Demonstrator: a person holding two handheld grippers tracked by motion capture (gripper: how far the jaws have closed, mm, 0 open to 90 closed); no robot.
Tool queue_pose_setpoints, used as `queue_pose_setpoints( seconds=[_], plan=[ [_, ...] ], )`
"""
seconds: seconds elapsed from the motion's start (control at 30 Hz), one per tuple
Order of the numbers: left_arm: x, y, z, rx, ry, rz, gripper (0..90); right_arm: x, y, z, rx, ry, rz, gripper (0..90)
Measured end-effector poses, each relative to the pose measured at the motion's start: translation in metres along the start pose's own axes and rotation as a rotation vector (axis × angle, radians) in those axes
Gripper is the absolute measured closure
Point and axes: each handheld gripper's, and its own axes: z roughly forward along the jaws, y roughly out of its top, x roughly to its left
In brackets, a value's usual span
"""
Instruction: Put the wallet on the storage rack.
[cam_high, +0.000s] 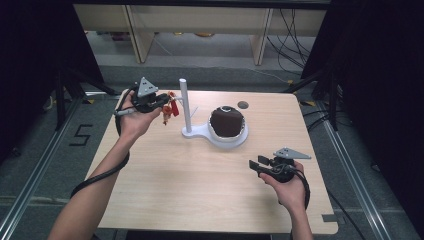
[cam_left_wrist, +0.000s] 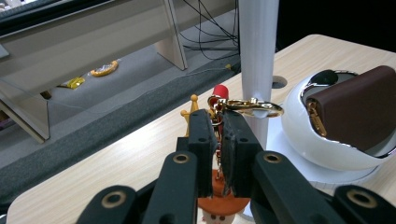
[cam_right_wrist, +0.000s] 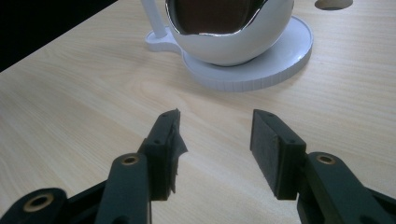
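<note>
The left gripper (cam_high: 161, 101) is holding a keychain (cam_left_wrist: 219, 140) up beside the white post (cam_high: 184, 102), jaws clamped on its chain just under the gold clasp (cam_left_wrist: 252, 107). In the left gripper view that clasp is lying flat, its long axis running across the front of the post (cam_left_wrist: 257, 60) and touching it or just short of it — I can't tell which. The little figure is dangling below the jaws, red and orange. So the post is sitting straight ahead of the fingers and slightly right, and any hooking move is turning on that clasp meeting the post. The right gripper (cam_high: 260, 166) is hovering low over the table (cam_high: 175, 190), well apart from the post, jaws spread and gripping nothing. The bowl (cam_right_wrist: 224, 46) with the brown pouch (cam_left_wrist: 359, 107) is sitting just ahead of it. Left hand is clearly the nearer one here
</note>
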Motion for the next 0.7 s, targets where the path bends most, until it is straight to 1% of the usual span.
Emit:
queue_pose_setpoints(
  seconds=[0.03,0.13,0.17,0.2,0.23,0.33,0.37,0.4,0.43,0.47,0.5,0.53,0.6,0.63,0.67,0.7],
  plan=[
    [0.0,-0.001,0.001,0.002,-0.001,-0.003,82.4,0.0,0.0,0.0,0.003,0.003,0.007,53.4],
    [0.0,-0.004,0.003,0.01,-0.002,-0.003,82.3,0.0,0.0,0.0,0.002,0.005,0.004,53.4],
    [0.0,-0.007,0.005,0.02,-0.005,-0.003,82.3,0.0,0.0,0.0,0.002,0.003,0.004,53.4],
    [0.0,-0.009,0.006,0.023,-0.002,-0.007,82.3,0.002,-0.001,0.0,0.004,0.019,0.043,53.3],
    [0.0,-0.009,0.007,0.023,-0.001,-0.007,82.3,0.002,-0.001,0.0,0.003,0.019,0.045,53.3],
    [-0.001,-0.006,0.004,0.001,0.004,-0.01,82.4,0.002,-0.001,0.0,0.011,0.014,0.045,53.2],
    [-0.001,-0.005,0.002,-0.002,0.009,-0.005,82.4,0.002,-0.001,0.0,0.002,0.011,0.05,53.2],
    [-0.001,-0.003,0.0,-0.008,0.01,-0.006,82.4,0.002,-0.001,0.0,0.009,0.015,0.059,53.1],
    [-0.001,-0.003,0.0,-0.008,0.01,-0.006,82.4,0.002,-0.001,0.0,0.009,0.015,0.059,53.1],
    [0.0,-0.001,-0.001,-0.017,0.001,0.006,82.4,0.002,-0.001,0.0,0.01,0.007,0.053,53.1],
    [0.001,-0.001,-0.004,-0.017,0.004,0.01,82.4,0.002,-0.001,0.0,0.01,0.007,0.053,53.1],
    [0.001,0.0,-0.006,-0.019,0.007,0.017,82.4,-0.001,-0.002,0.002,0.004,0.014,0.029,53.1],
    [0.001,-0.001,-0.008,-0.018,0.008,0.018,82.4,0.0,-0.002,0.003,0.003,0.03,0.036,53.1],
    [0.0,-0.001,-0.011,-0.021,0.009,0.031,82.4,0.001,-0.002,0.002,0.009,0.016,0.035,53.1],
    [0.0,-0.001,-0.013,-0.021,0.009,0.033,82.4,0.0,-0.002,0.003,-0.002,0.012,0.02,53.1],
    [0.0,-0.001,-0.015,-0.022,0.01,0.038,82.4,0.0,-0.002,0.003,-0.002,0.014,0.021,53.1]
  ],
)
